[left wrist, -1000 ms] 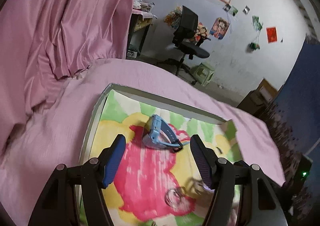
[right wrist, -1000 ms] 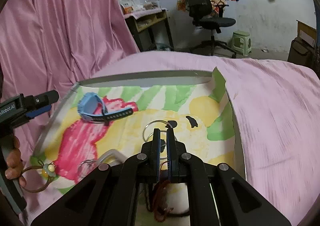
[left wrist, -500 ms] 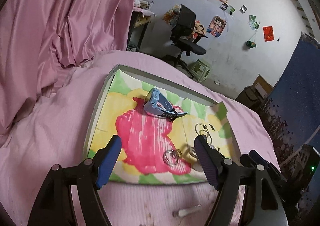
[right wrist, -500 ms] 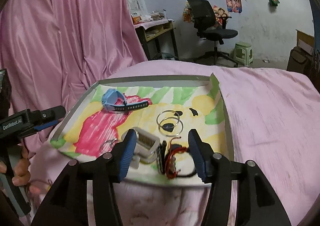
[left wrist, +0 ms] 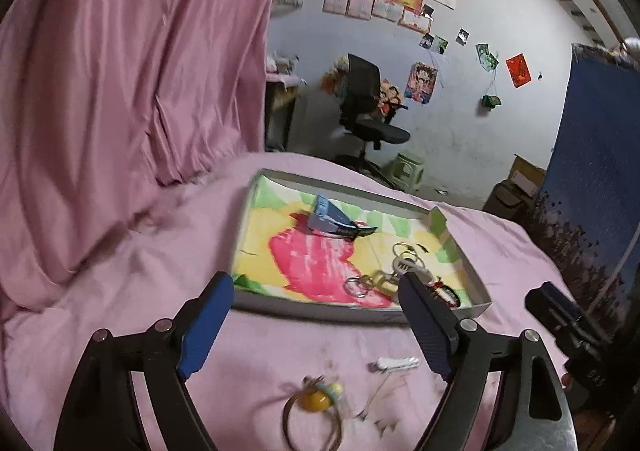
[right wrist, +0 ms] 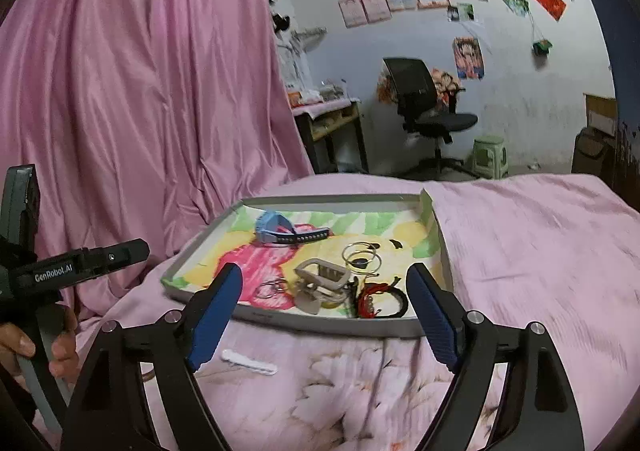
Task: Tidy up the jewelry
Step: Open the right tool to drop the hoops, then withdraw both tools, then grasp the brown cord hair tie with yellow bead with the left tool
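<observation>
Jewelry tray (right wrist: 280, 321) ahead, left gripper (left wrist: 316, 325) and right gripper (right wrist: 326, 313) opening, empty

Motion blur smears the beaded bracelet (left wrist: 314, 411) at the left wrist view's bottom edge, its lower loop cut off. In the tray (right wrist: 332, 325), the red-and-black cords (right wrist: 380, 301) tangle too finely to separate, partly hidden behind a grey clip (right wrist: 322, 281). The person's hand (right wrist: 24, 343) is cropped at the frame's left edge.
</observation>
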